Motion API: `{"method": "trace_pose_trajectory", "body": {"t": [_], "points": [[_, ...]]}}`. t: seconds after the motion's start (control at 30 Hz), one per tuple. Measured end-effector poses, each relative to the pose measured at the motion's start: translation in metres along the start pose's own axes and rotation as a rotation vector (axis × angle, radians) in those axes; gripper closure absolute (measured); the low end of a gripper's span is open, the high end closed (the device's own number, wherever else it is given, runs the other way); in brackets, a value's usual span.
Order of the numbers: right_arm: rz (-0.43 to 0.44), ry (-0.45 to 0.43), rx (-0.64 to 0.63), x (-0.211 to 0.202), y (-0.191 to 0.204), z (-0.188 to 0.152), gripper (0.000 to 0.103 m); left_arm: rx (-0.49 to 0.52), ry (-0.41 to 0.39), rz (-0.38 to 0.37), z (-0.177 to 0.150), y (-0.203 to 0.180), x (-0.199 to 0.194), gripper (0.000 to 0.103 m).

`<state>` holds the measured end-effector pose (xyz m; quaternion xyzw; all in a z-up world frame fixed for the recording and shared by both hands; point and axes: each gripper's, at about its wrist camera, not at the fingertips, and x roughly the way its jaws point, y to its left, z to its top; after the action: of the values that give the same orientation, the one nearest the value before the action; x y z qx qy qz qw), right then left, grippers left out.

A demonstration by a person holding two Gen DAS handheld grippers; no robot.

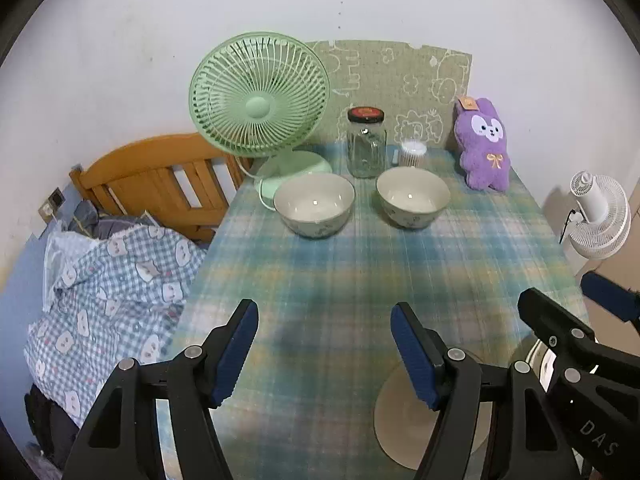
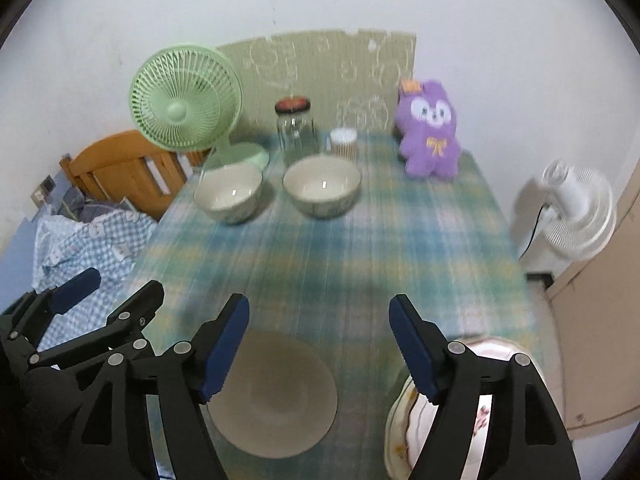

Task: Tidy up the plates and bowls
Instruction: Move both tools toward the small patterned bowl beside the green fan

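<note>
Nothing stacked: two bowls and two plates lie apart on the tabletop; left claw and right claw both gape empty.

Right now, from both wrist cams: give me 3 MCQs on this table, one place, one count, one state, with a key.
1. The glass jar stands:
A. behind the two bowls
B. in a bowl
C. on the beige plate

2. Bowls on the table:
A. one
B. two
C. four

3. The right gripper is:
A. shut on a bowl
B. shut on a plate
C. open, holding nothing

Key: 1 A, jar sits past the left bowl and right bowl. 2 B, both views show two. 3 C, fingers spread above the beige plate.
</note>
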<state>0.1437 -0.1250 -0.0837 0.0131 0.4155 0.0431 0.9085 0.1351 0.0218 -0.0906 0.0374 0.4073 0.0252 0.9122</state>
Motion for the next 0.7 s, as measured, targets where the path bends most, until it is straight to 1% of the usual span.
{"method": "trace_pose_trajectory", "body": {"t": [0.1, 0.17, 0.27, 0.4, 0.53, 0.7], "points": [[-0.033, -0.017, -0.008, -0.002, 0.007, 0.011, 0.027, 0.008, -0.001, -0.015, 0.009, 0.005, 0.002, 0.029], [-0.040, -0.025, 0.000, -0.002, 0.010, 0.019, 0.027, -0.008, 0.001, -0.021, 0.016, 0.012, 0.003, 0.027], [-0.017, -0.024, 0.012, 0.001, 0.015, 0.031, 0.027, -0.035, -0.007, -0.035, 0.028, 0.023, 0.005, 0.027], [0.014, -0.001, 0.028, 0.011, 0.024, 0.047, 0.027, -0.045, -0.013, -0.047, 0.043, 0.035, 0.013, 0.027], [0.022, 0.012, 0.051, 0.022, 0.033, 0.058, 0.027, -0.024, -0.025, -0.055, 0.058, 0.045, 0.022, 0.027], [-0.006, -0.009, 0.029, 0.037, 0.051, 0.075, 0.028, 0.007, -0.031, -0.065, 0.076, 0.057, 0.040, 0.027]]}}
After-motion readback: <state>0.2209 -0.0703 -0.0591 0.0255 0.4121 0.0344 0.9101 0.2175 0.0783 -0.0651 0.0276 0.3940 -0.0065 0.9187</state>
